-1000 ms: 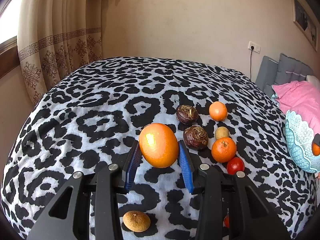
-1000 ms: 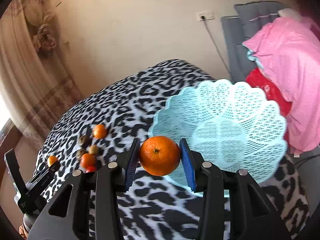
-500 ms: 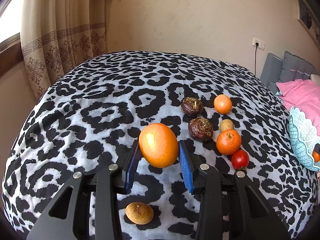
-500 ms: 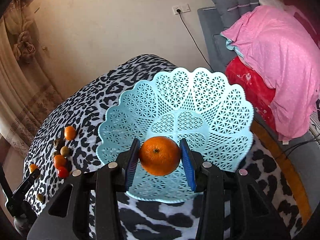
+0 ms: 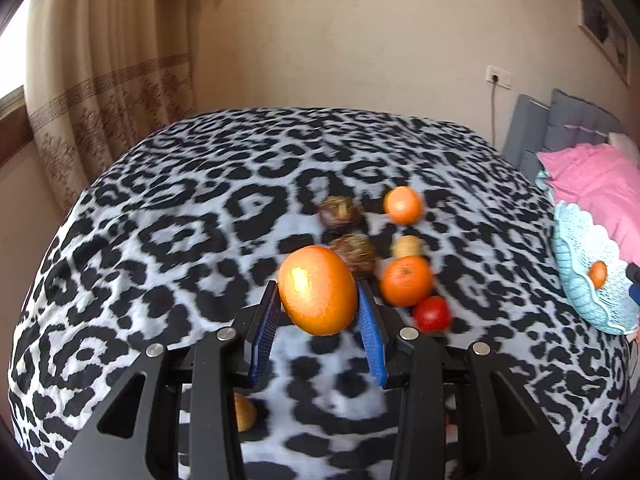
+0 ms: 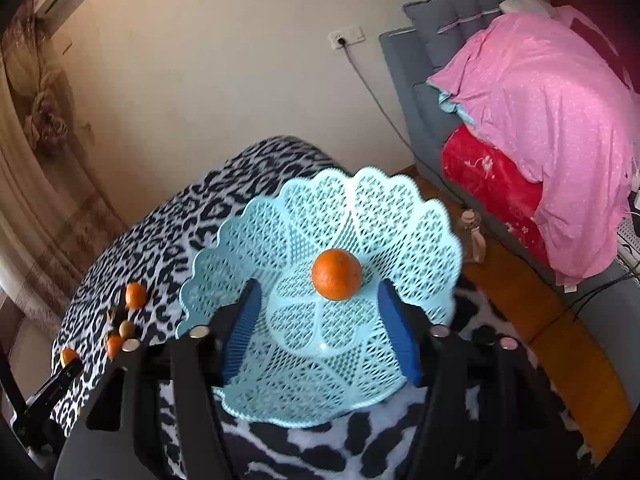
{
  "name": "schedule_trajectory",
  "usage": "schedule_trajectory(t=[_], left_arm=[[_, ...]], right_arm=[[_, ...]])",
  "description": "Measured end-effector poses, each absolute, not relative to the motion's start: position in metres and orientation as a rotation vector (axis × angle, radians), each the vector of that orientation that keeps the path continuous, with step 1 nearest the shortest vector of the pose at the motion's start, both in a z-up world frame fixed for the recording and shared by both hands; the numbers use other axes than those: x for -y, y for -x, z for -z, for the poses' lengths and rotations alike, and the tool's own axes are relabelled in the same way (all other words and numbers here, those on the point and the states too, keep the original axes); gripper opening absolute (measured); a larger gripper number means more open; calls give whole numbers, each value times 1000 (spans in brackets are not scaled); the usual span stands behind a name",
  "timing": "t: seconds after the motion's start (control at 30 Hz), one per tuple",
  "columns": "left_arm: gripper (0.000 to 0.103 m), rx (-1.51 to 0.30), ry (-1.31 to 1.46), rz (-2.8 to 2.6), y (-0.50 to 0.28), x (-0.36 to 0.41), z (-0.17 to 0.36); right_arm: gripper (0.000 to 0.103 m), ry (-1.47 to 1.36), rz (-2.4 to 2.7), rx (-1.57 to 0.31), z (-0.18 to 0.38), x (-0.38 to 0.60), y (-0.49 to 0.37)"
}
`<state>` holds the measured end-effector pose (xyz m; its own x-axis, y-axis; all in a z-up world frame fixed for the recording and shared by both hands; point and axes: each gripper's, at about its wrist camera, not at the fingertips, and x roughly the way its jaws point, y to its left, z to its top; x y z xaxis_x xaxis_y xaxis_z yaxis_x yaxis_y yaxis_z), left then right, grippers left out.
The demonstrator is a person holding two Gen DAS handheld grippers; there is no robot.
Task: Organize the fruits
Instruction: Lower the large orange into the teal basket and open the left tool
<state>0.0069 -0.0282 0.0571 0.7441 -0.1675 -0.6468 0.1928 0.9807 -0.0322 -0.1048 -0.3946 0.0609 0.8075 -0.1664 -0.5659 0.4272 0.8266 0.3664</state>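
— What sort of place?
— A home bedroom: a bed in a leopard cover.
— And beside the bed?
— Curtain, wall socket, pink bedding.

A leopard-print blanket covers the bed. Beyond its far edge hangs a patterned curtain. A pink sheet (over something red) drapes the grey sofa.

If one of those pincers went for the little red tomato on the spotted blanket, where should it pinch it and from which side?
Probably across the red tomato's widest middle, coming down from above. It is round and smooth, so off-centre pads would slip. An orange sits tight behind it, so the pads should close on its left and right flanks, which look free.
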Motion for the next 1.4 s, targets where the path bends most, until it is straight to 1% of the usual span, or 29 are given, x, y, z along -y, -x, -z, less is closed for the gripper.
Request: schedule_trajectory(t=[0.27,0.57,0.83,1.2,1.4], left_arm=[[39,-706,-66,326,4,79,-71],[39,-703,-107,499,17,151,-80],[39,-723,-141,659,27,213,-75],[39,-630,-171,746,37,248,-85],[40,-647,-176,740,36,246,-80]], right_arm=[[64,-489,375,-495,-67,408,111],[64,-514,389,-473,-57,412,113],[64,-560,402,-447,-52,418,121],[64,-545,400,-430,-51,415,123],[64,-559,399,-430,-50,418,123]])
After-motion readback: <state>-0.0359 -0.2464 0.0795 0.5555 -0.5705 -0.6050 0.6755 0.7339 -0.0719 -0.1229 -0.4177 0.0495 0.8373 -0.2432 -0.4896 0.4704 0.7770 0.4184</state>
